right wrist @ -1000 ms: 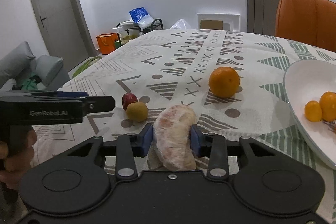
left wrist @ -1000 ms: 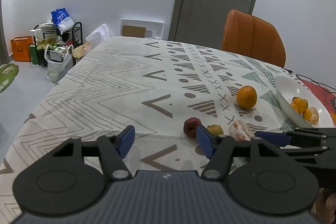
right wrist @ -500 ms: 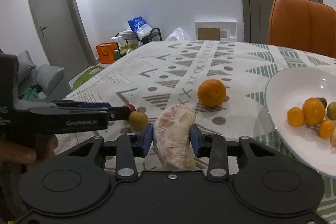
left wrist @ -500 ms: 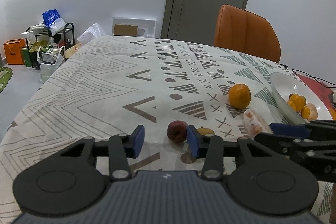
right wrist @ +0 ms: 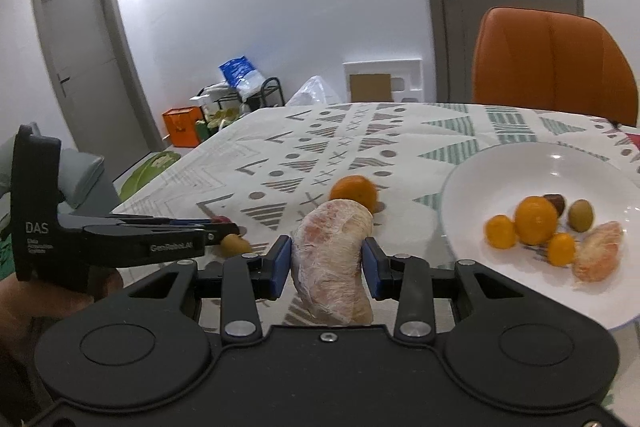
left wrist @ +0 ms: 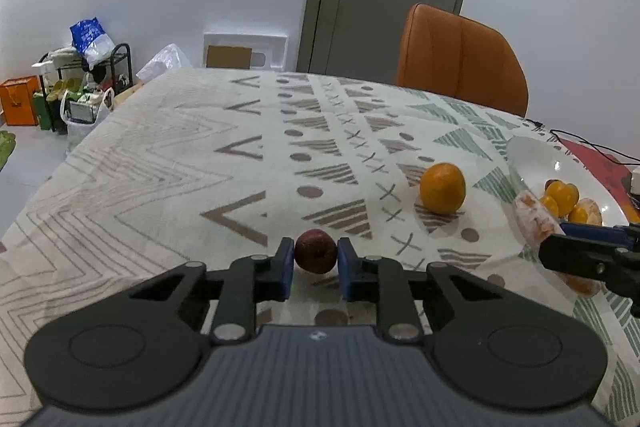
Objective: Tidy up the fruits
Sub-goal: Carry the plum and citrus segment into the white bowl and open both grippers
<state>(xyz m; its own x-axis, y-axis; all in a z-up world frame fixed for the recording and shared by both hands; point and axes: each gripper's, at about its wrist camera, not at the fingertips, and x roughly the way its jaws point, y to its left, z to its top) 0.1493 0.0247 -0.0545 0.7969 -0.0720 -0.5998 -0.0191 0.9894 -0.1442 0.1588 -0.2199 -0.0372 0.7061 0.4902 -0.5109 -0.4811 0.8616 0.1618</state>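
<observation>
While the left gripper (left wrist: 316,263) clamps its blue pads on a small dark red fruit (left wrist: 315,251) low over the patterned tablecloth (left wrist: 160,163), the right gripper (right wrist: 326,263) grips a peeled pomelo segment (right wrist: 330,259) upright between its jaws — held near the rim of the white plate (right wrist: 520,163). An orange (right wrist: 354,193) sits on the cloth just beyond; a small yellow-green fruit (right wrist: 236,244) lies under the left gripper's fingers. On the plate — kumquats, an orange, a peeled piece.
</observation>
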